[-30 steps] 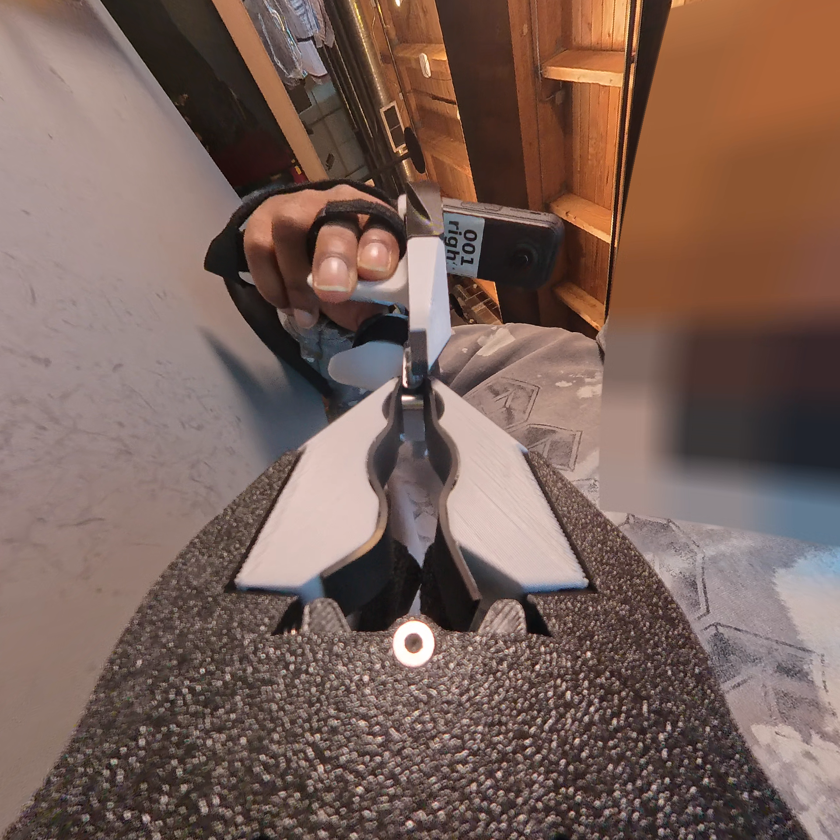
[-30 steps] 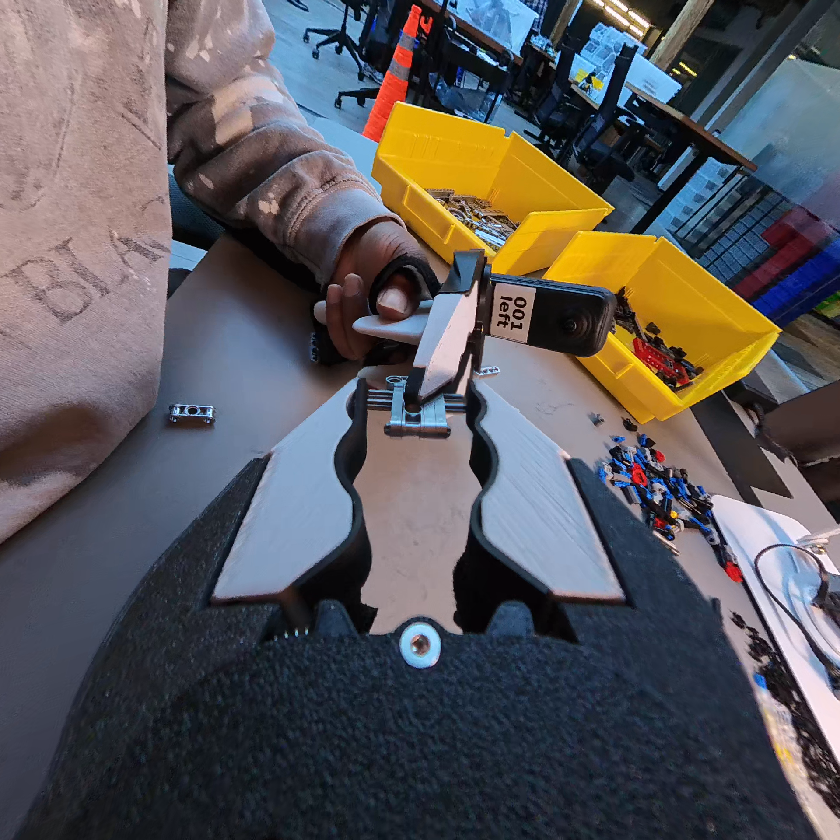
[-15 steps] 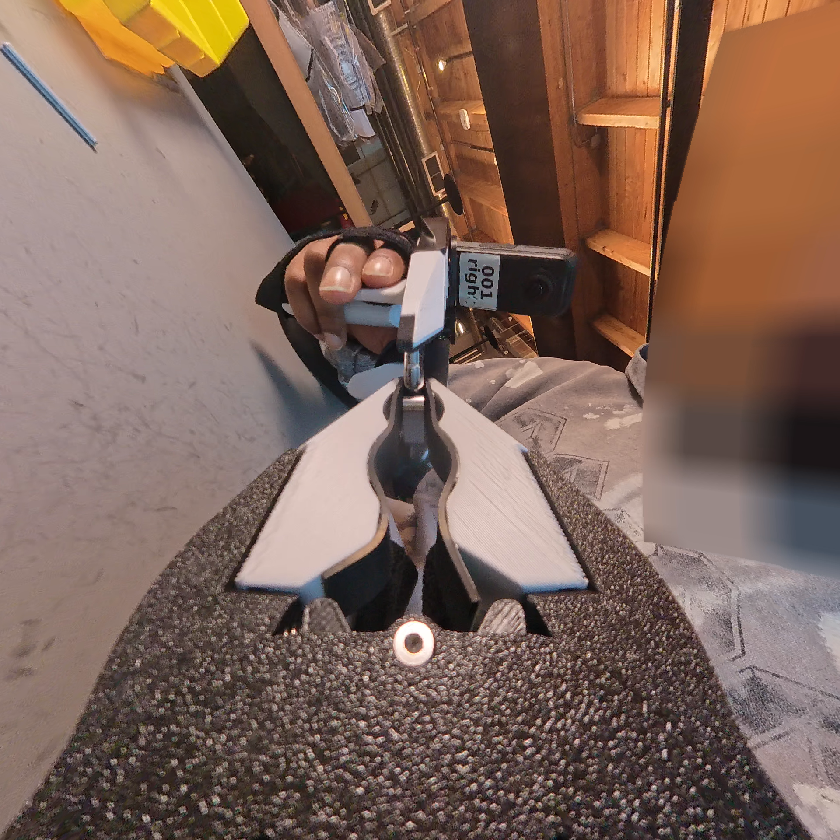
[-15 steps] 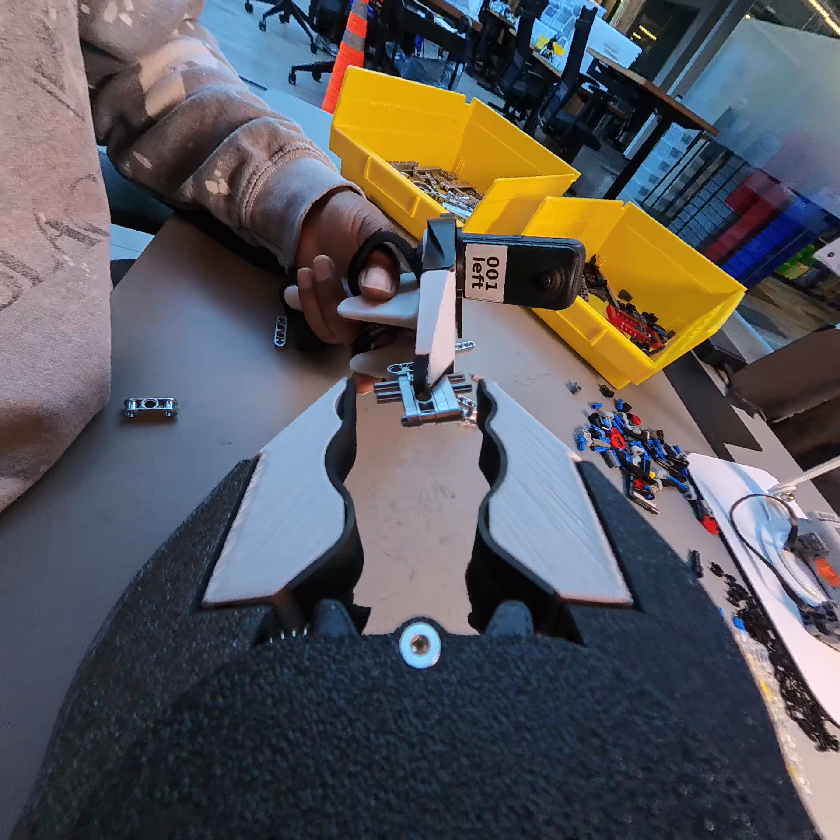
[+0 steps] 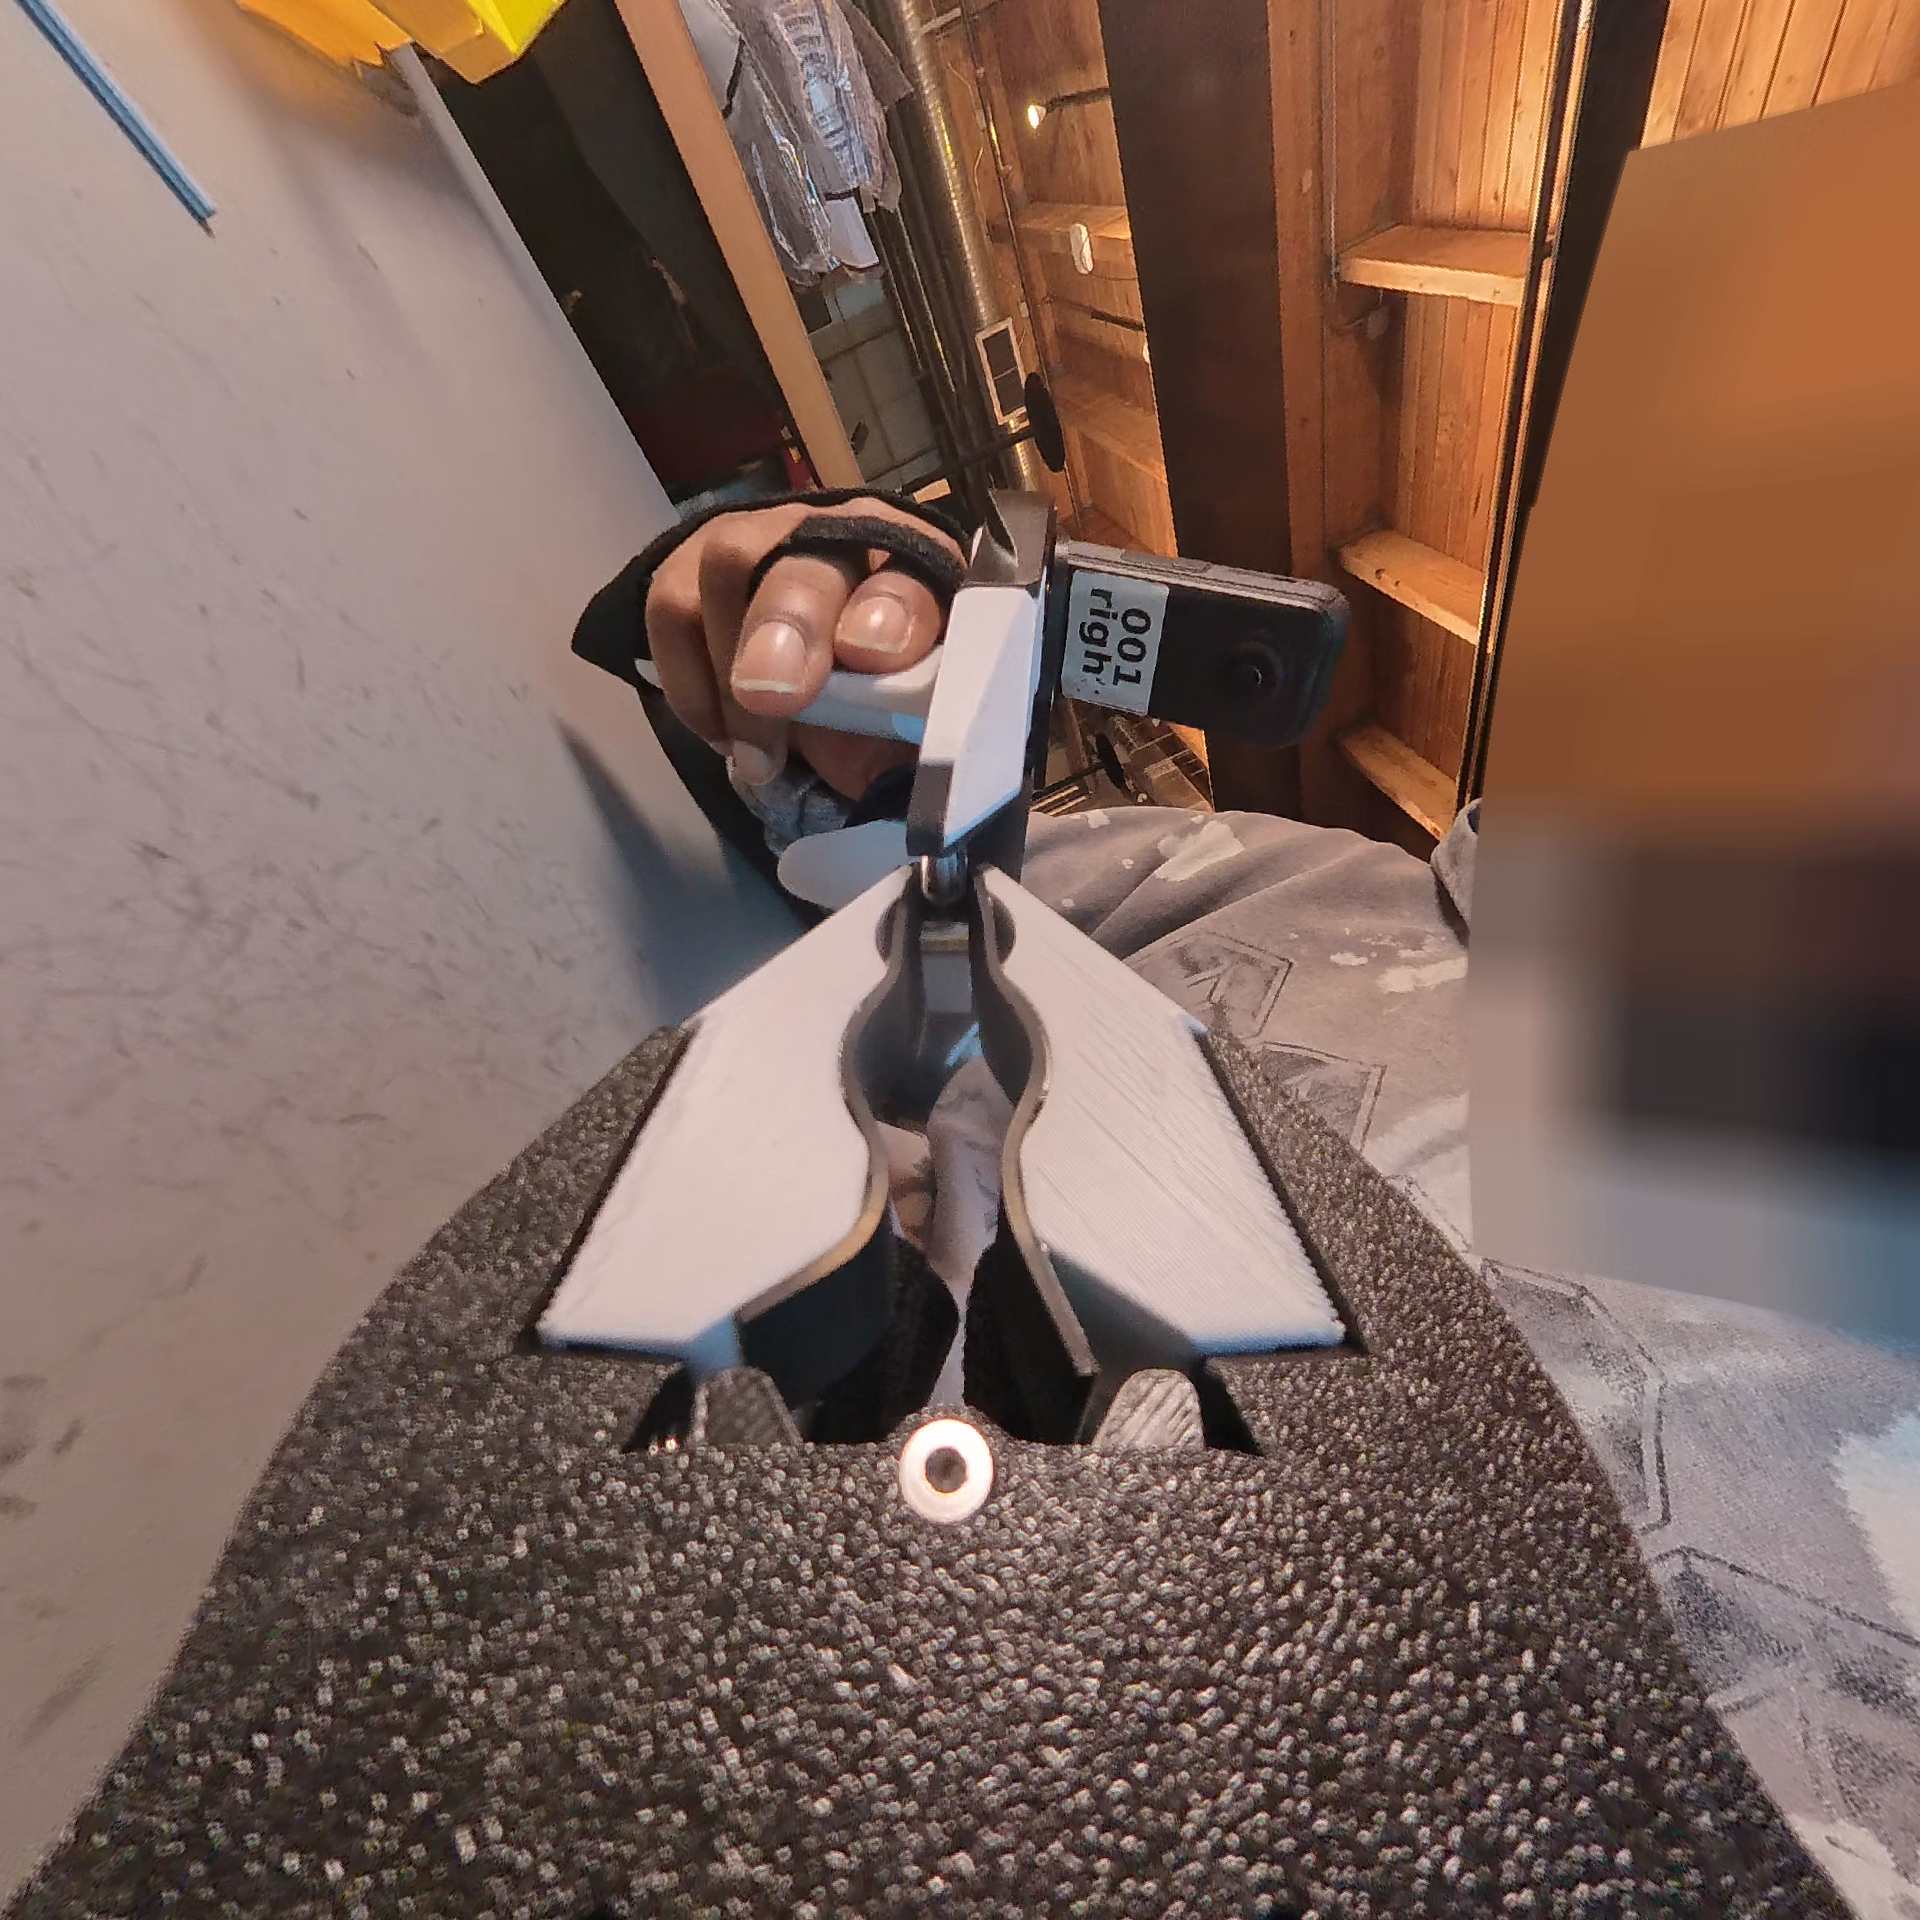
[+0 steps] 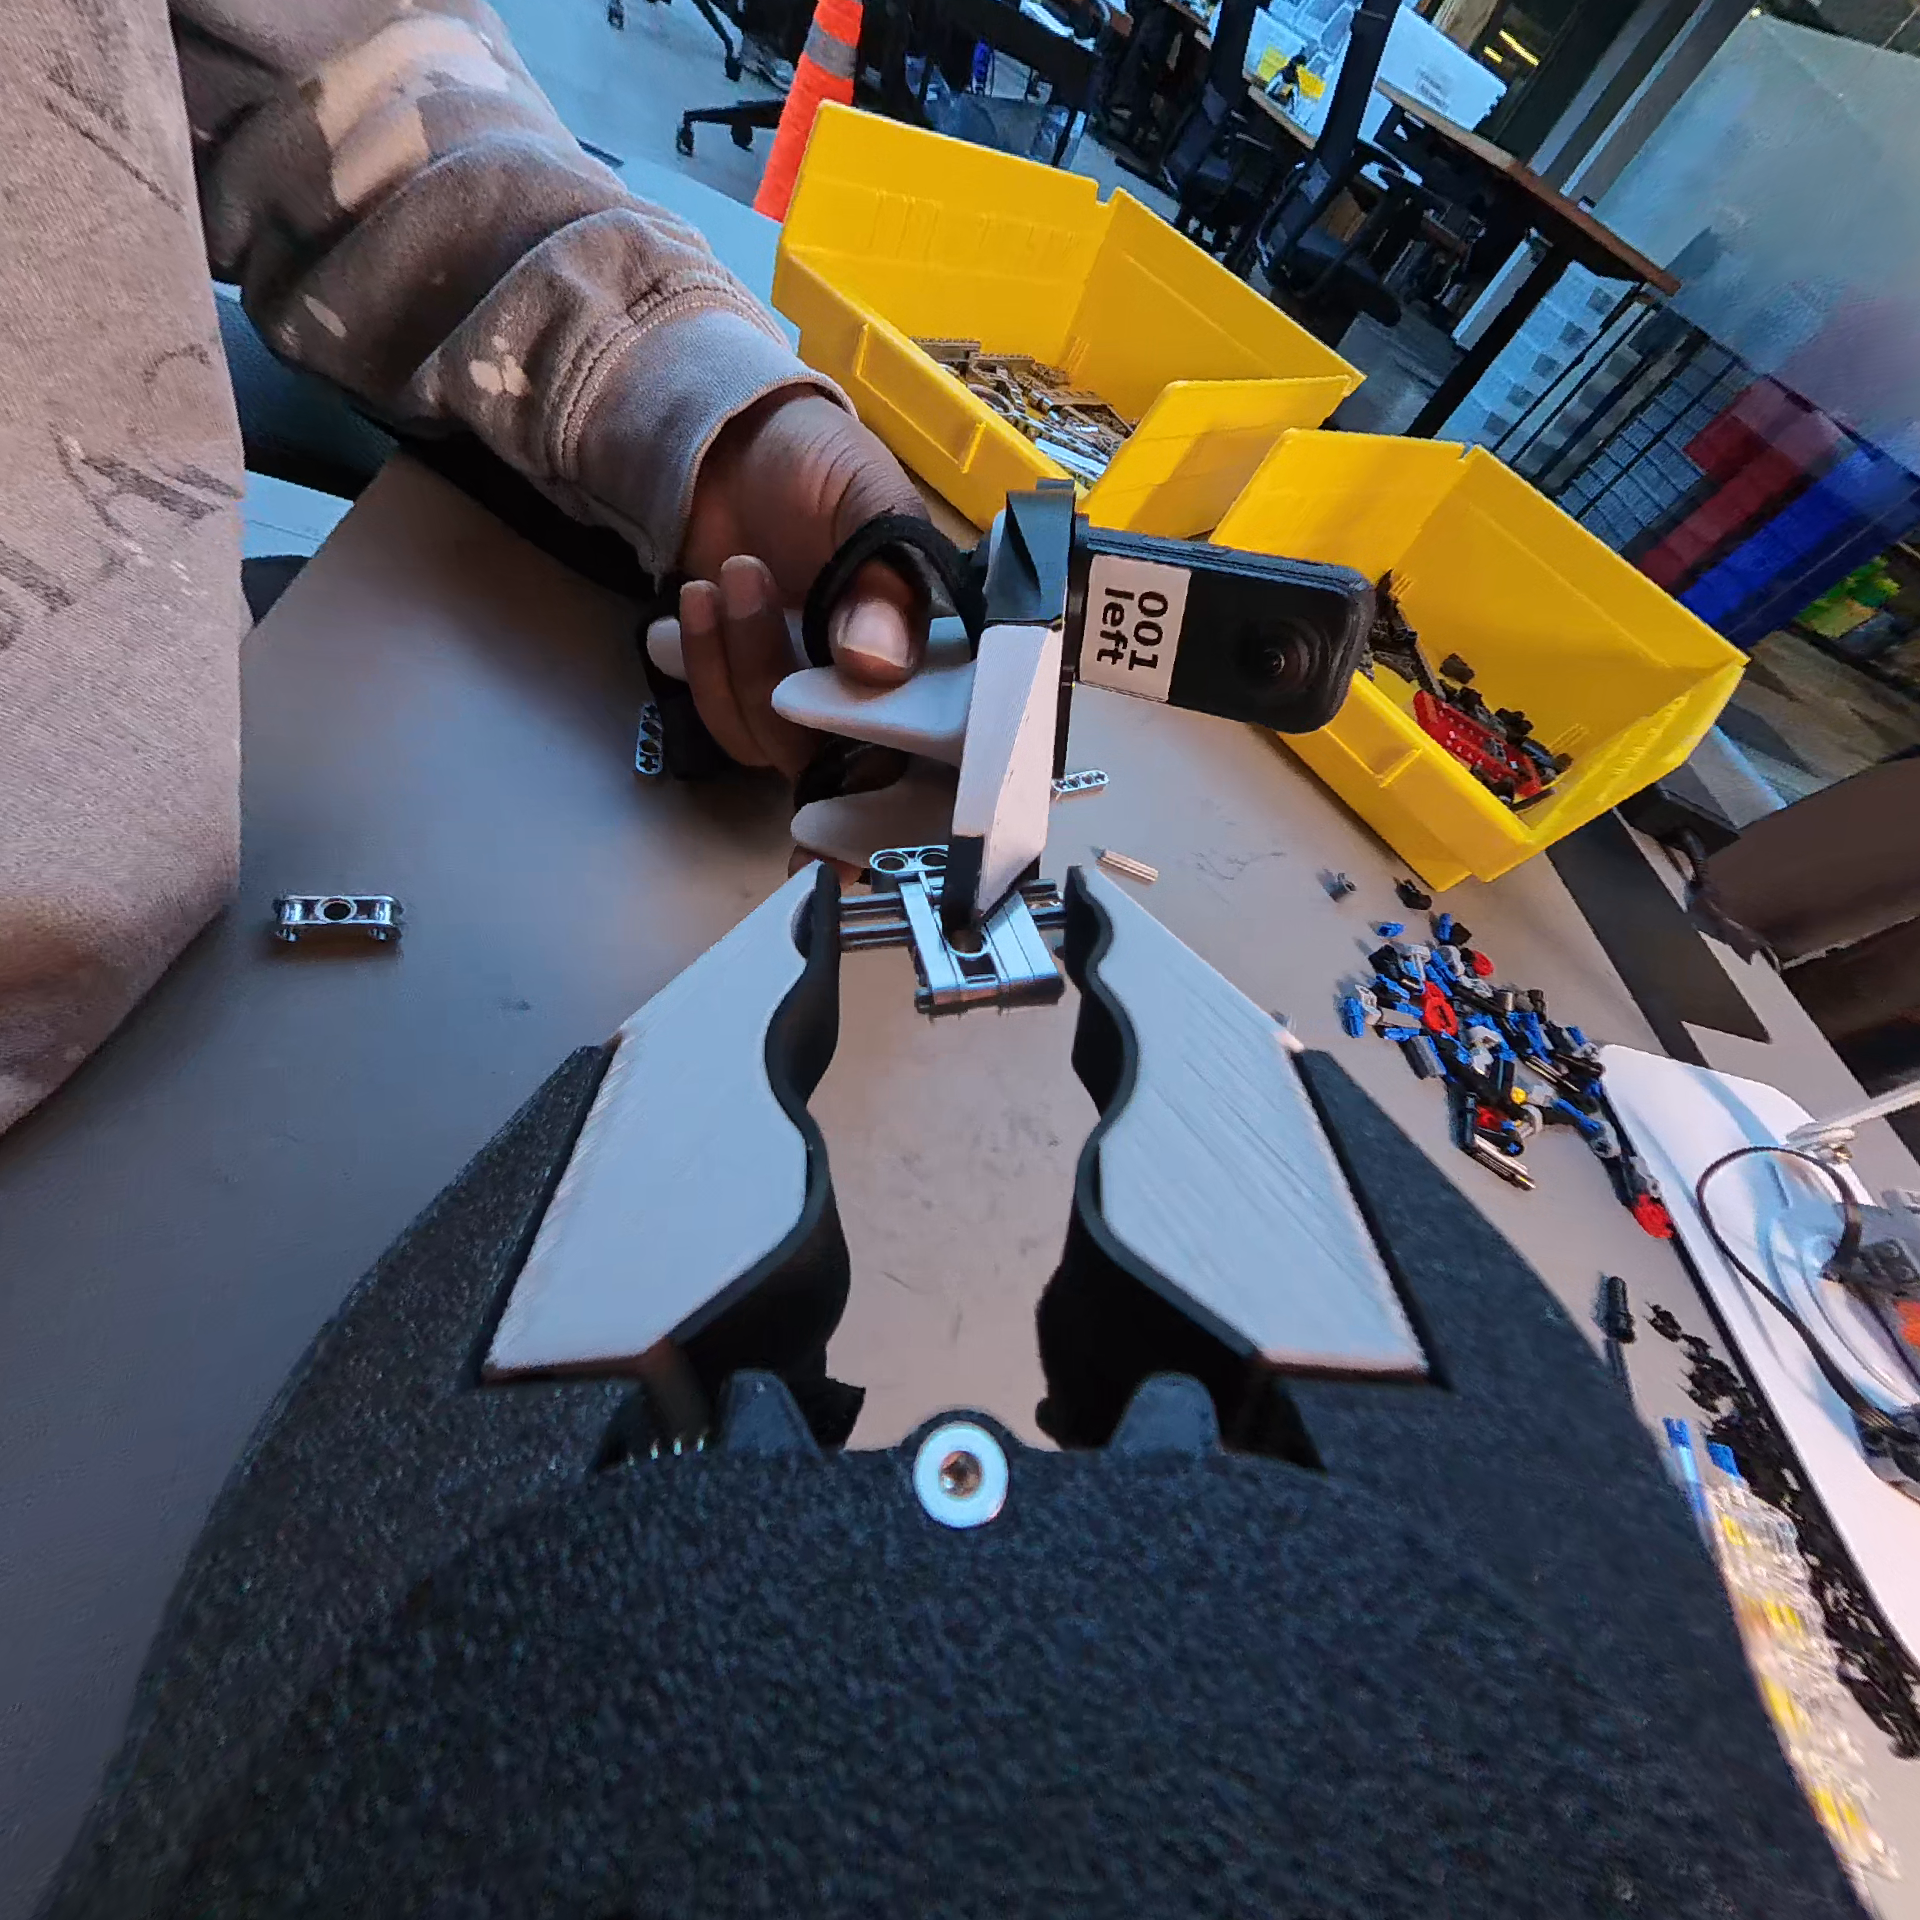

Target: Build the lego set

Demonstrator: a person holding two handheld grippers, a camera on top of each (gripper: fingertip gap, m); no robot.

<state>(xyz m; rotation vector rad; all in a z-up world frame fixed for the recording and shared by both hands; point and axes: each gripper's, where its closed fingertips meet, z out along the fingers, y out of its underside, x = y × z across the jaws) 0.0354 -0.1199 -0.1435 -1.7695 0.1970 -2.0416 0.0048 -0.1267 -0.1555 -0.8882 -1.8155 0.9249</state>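
We see a white sticker with black print on each black camera; we leave its writing unread. The left gripper is pinched tight on a small grey building-brick assembly, its pale ribbed fingers meeting at the tips around the piece. In the right wrist view this gripper comes down from 12 o'clock, nearly upright, onto the assembly. The assembly is grey plastic: a flat ribbed block with a round hole and thin axles running crosswise, its long axis from 9 to 3 o'clock. The right gripper is spread wide, fingers apart on either side of the assembly; we cannot tell whether they touch the axle ends.

On the smooth grey tabletop a short grey beam with holes lies at 9 o'clock, well apart. A heap of small blue, black and red parts sits at 3 o'clock. Two yellow plastic bins stand at 1 o'clock, holding loose parts. Both black gripper bodies have a coarse, grainy texture
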